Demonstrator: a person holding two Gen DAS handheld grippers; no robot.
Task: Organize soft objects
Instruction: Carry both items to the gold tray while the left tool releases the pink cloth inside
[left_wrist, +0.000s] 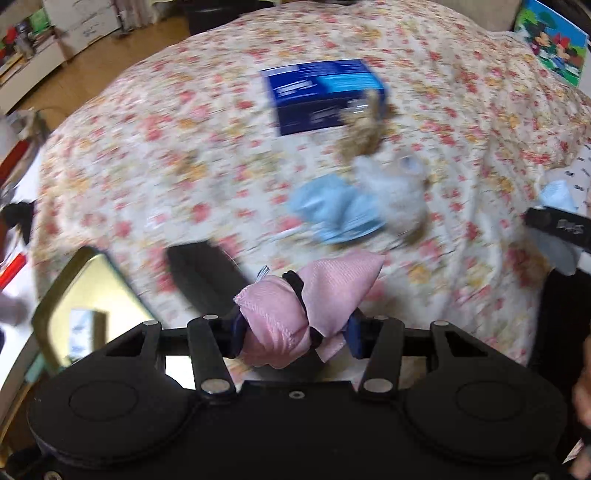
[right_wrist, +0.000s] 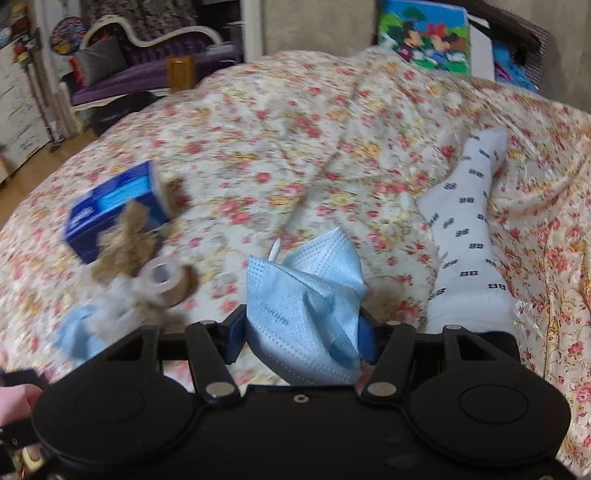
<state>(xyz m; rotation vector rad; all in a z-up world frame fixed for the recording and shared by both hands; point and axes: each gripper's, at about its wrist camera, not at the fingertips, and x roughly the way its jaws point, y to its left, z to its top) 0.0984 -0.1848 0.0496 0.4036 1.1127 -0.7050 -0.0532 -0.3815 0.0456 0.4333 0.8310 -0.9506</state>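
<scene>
- Left gripper (left_wrist: 295, 332): blue pads clamped on a pink woven fabric pouch (left_wrist: 295, 314) cinched with a black band; pouch sits right between the fingers, its pointed end sticking forward over the bed.
- Right gripper (right_wrist: 301, 332): pads closed on a crumpled light-blue pleated face mask (right_wrist: 303, 302), which fills the gap and rises above the fingertips.
- Floral-print bedspread (left_wrist: 166, 147) under both.
- Ahead of left gripper, blurred: another light-blue mask (left_wrist: 332, 214), touching a white fluffy soft toy (left_wrist: 391, 192); tan plush piece (left_wrist: 362, 129) just beyond, against a dark-blue cardboard box (left_wrist: 317, 96).
- Right view: beige bandage roll (right_wrist: 166, 280) near the plush cluster, left of the gripper.
- White patterned sock (right_wrist: 465, 236) lies flat on the bedspread, right of the right gripper, apart from the held mask.
- Gold-rimmed mirror (left_wrist: 88, 306) left of left gripper.
</scene>
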